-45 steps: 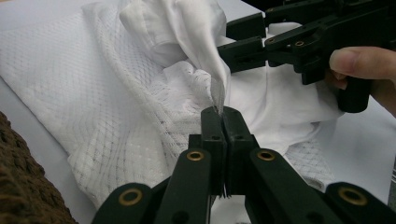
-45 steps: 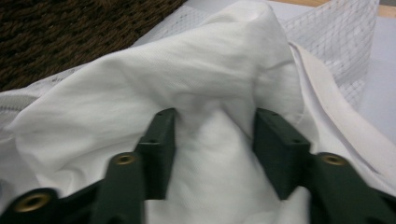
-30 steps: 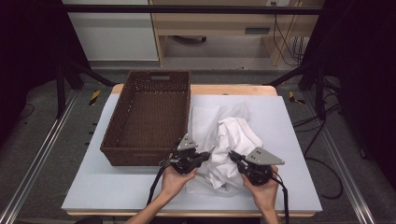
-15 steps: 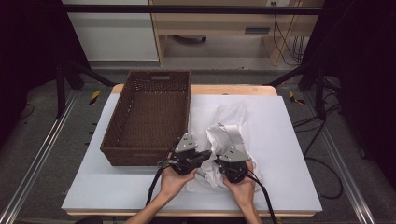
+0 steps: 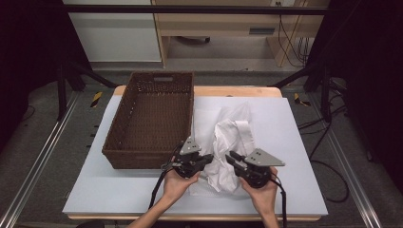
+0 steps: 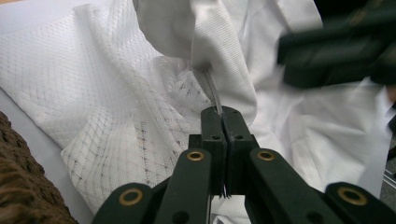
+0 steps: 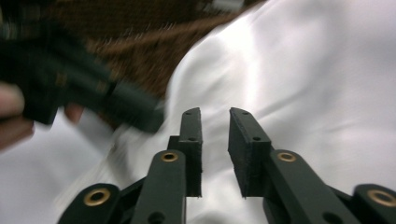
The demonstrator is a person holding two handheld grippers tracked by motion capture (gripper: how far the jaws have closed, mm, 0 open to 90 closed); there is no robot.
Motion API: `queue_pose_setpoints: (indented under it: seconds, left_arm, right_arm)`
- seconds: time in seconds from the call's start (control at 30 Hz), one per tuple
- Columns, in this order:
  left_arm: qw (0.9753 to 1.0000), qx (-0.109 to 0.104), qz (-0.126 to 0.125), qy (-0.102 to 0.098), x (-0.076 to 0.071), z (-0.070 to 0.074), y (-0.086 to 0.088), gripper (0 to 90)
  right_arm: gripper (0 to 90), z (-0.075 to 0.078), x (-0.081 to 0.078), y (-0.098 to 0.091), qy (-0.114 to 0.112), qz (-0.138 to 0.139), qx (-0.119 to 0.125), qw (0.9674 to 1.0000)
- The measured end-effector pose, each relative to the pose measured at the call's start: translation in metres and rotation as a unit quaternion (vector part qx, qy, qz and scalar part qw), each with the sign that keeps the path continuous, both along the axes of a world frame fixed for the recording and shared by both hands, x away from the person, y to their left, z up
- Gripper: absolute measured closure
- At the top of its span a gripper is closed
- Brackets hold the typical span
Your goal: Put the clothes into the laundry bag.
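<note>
White garment (image 5: 227, 142) crumpled just right of the basket (image 5: 152, 118). My left gripper (image 5: 205, 159), near the basket's front corner, is clamped on a fold of its fabric. My right gripper (image 5: 231, 158), jaws just parting, apparently holds nothing; that view is blurred.

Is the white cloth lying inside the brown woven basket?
No, the white cloth lies on the table beside the brown woven basket, to its right in the high view.

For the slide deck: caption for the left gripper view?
Left gripper jaws shut on a fold of the white garment beside the wicker basket.
</note>
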State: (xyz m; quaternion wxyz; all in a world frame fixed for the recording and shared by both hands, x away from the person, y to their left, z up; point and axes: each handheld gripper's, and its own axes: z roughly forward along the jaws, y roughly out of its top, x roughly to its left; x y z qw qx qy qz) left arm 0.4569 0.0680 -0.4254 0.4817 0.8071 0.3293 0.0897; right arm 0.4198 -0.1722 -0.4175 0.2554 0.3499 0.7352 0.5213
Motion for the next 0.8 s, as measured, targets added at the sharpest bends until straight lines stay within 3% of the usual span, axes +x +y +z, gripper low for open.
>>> queue_pose_setpoints:
  seconds: [0.07, 0.17, 0.27, 0.33, 0.43, 0.53, 0.63, 0.8]
  left_arm:
    - [1.0, 0.0, 0.001, 0.0, 0.0, 0.0, 0.001, 89.0]
    - [1.0, 0.001, 0.001, -0.001, 0.001, 0.001, 0.002, 89.0]
    - [1.0, 0.006, 0.001, -0.003, 0.001, 0.001, 0.002, 89.0]
    - [0.9999, 0.012, 0.001, -0.008, 0.001, 0.002, 0.001, 89.0]
    - [0.9998, 0.015, 0.002, -0.012, 0.001, 0.002, 0.001, 89.0]
    - [0.9998, 0.015, 0.003, -0.01, 0.001, 0.003, 0.002, 89.0]
    - [0.9999, 0.014, 0.004, -0.008, 0.002, 0.003, 0.003, 89.0]
    - [0.9999, 0.008, 0.006, -0.005, 0.003, 0.005, 0.004, 89.0]
  right_arm:
    - [62.1, 0.01, 0.004, -0.011, -0.017, -0.037, -0.002, 0.9992]
    - [44.1, 0.019, 0.012, -0.025, -0.026, -0.095, 0.003, 0.9952]
    - [37.1, 0.021, 0.026, -0.035, 0.003, -0.125, 0.008, 0.9921]
    - [40.1, 0.019, 0.035, -0.037, 0.019, -0.116, 0.017, 0.993]
    - [58.8, 0.015, 0.044, -0.036, 0.037, -0.079, 0.025, 0.9959]
    - [68.3, 0.015, 0.043, -0.03, 0.033, -0.069, 0.007, 0.997]
    - [87.2, 0.019, 0.036, -0.032, 0.034, -0.045, 0.024, 0.9981]
    - [88.1, 0.026, 0.021, -0.031, 0.039, -0.007, 0.035, 0.9986]
